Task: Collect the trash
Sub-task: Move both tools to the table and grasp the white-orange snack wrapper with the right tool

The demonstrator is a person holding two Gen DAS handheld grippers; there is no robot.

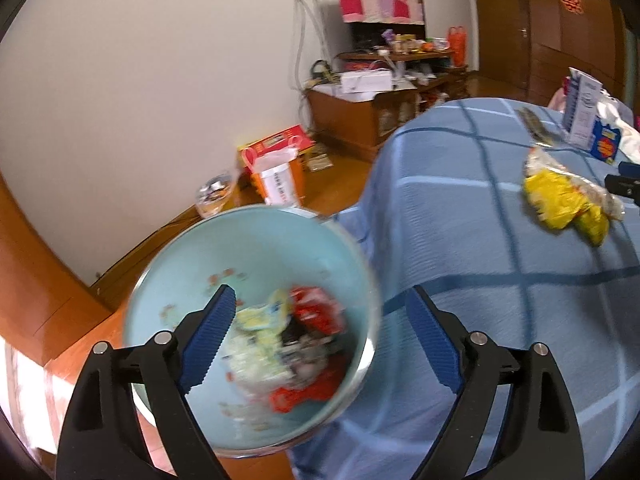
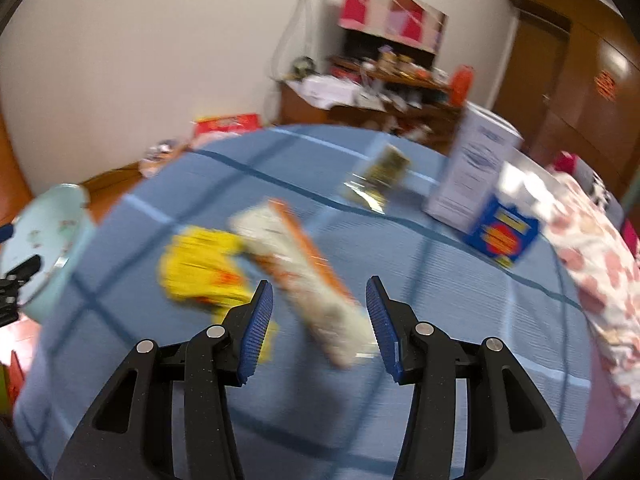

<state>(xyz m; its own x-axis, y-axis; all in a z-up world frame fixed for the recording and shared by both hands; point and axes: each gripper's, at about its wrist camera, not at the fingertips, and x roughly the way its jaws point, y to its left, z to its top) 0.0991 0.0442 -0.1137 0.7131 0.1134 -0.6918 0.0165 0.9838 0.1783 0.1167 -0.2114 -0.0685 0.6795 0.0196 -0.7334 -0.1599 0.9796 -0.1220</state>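
Note:
A pale blue bin [image 1: 192, 272] stands on the floor beside the bed and holds red, yellow and white wrappers [image 1: 288, 344]. My left gripper [image 1: 320, 312] is open and empty, above the bin's right rim. A yellow wrapper [image 1: 560, 200] with a clear packet lies on the blue checked bedspread [image 1: 460, 220]. In the right wrist view my right gripper [image 2: 320, 300] is open, hovering over a long white and orange packet [image 2: 304, 272] beside the yellow wrapper [image 2: 200, 268]. A gold foil wrapper [image 2: 380, 180] lies further back. The bin [image 2: 44, 236] is at the left.
A white and blue box [image 2: 480, 184] stands on the bed at the right, beside a floral quilt [image 2: 592, 264]. An orange carton [image 1: 276, 168] and a glass bowl [image 1: 214, 196] sit on the wooden floor by the wall. A cluttered wooden cabinet [image 1: 360, 120] is behind.

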